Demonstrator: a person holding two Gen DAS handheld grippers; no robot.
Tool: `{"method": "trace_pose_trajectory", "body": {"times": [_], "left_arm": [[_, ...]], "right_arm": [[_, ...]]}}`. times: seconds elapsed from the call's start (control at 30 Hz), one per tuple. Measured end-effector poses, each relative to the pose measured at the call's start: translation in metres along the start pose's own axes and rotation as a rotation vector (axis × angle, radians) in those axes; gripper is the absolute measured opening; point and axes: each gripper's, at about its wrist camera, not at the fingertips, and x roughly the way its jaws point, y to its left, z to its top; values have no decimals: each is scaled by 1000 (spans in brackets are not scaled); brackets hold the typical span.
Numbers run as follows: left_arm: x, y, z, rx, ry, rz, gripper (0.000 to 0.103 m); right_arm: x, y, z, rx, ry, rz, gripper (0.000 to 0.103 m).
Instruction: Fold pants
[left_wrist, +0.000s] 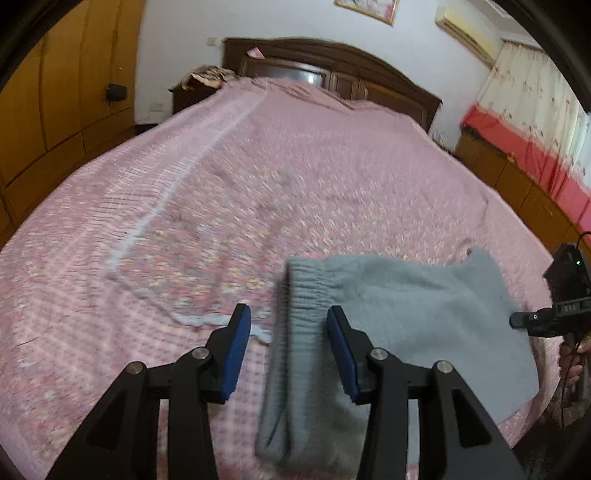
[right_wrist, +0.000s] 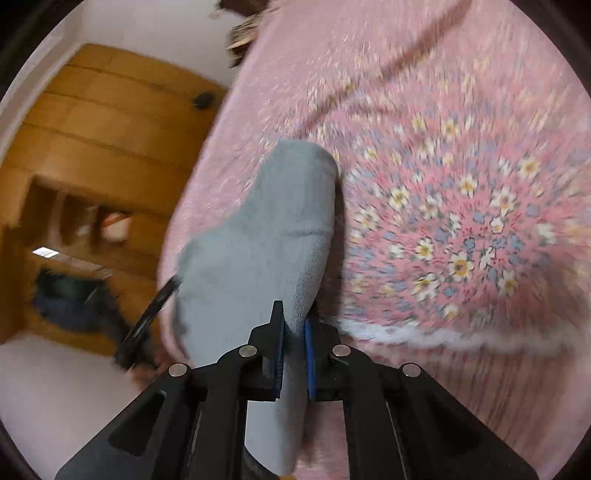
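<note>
**Grey pants on the pink bed, one end gripped**

My left gripper (left_wrist: 288, 325) hangs with its jaws wide apart, straddling the elastic waistband of the grey pants (left_wrist: 406, 306) without pinching it. The pants lie folded on the pink floral bedspread (left_wrist: 240, 192). My right gripper (right_wrist: 293, 350) has its jaws clamped on a fold of the same cloth.

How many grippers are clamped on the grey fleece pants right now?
1. The right gripper is shut on the grey fleece pants. The left gripper is open, its fingers straddling the elastic waistband on the pink floral bedspread.
</note>
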Motion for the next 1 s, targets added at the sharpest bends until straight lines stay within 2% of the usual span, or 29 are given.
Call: {"method": "trace_pose_trajectory", "body": {"times": [0.03, 0.13, 0.23, 0.33, 0.47, 0.57, 0.67, 0.77, 0.9, 1.0], "left_arm": [[-9, 3, 0, -15, -22, 4, 46], [-28, 13, 3, -28, -83, 39, 46], [-37, 27, 3, -41, -90, 58, 46], [-42, 40, 2, -55, -89, 60, 46], [-53, 55, 0, -90, -108, 67, 46], [-57, 63, -1, -107, -109, 74, 46], [-60, 67, -3, -89, -115, 117, 46], [-60, 75, -5, -111, -106, 113, 46], [-60, 85, -6, -165, -96, 83, 46], [-66, 84, -5, -154, -110, 92, 46]], "right_arm": [[-5, 18, 0, -6, -26, -58, 10], [-11, 72, 5, -32, -33, -142, 10], [-3, 122, 12, -82, -17, -263, 10], [16, 169, 16, -117, 20, -353, 10], [57, 226, 13, -189, 59, -400, 11], [102, 249, 7, -222, 99, -454, 11], [145, 255, -6, -231, 161, -516, 11], [181, 262, -14, -253, 193, -584, 14], [205, 277, -21, -285, 183, -611, 14], [216, 285, -23, -304, 179, -626, 14]]}}
